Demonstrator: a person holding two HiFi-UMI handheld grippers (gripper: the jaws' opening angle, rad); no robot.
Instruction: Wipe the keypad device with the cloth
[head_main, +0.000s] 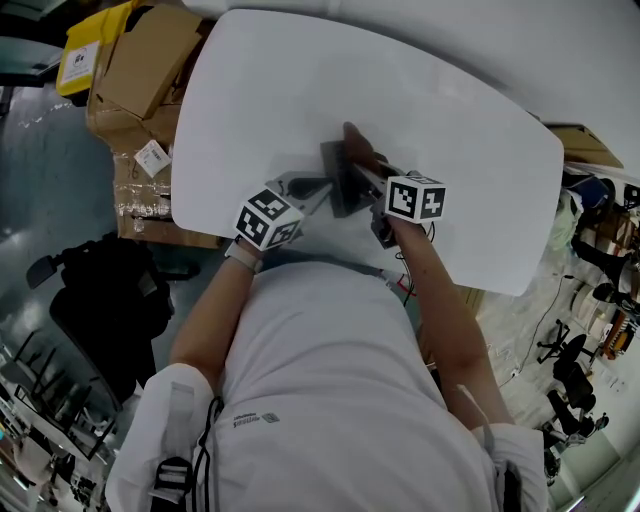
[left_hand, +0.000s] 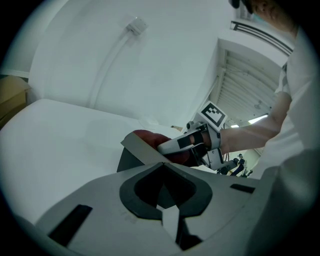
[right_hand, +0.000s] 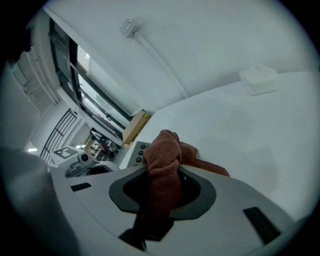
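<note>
The dark grey keypad device (head_main: 342, 190) lies in the middle of the white table (head_main: 250, 90). My left gripper (head_main: 320, 190) is shut on the device's near edge, a grey slab (left_hand: 142, 149) that enters between the jaws (left_hand: 162, 166). My right gripper (head_main: 365, 165) is shut on a reddish-brown cloth (right_hand: 162, 165), which bunches up out of the jaws. The cloth (head_main: 354, 140) hangs over the device's far end. A few round buttons of the device (right_hand: 138, 151) show just left of it. From the left gripper view, the cloth (left_hand: 149, 137) and the right gripper (left_hand: 192, 142) sit right behind the slab.
Cardboard boxes (head_main: 140, 70) and a yellow item (head_main: 95, 40) stand off the table's left side. A black chair (head_main: 100, 290) is at lower left. A small white block (right_hand: 257, 79) rests on the table to the right. Cluttered floor lies past the right edge.
</note>
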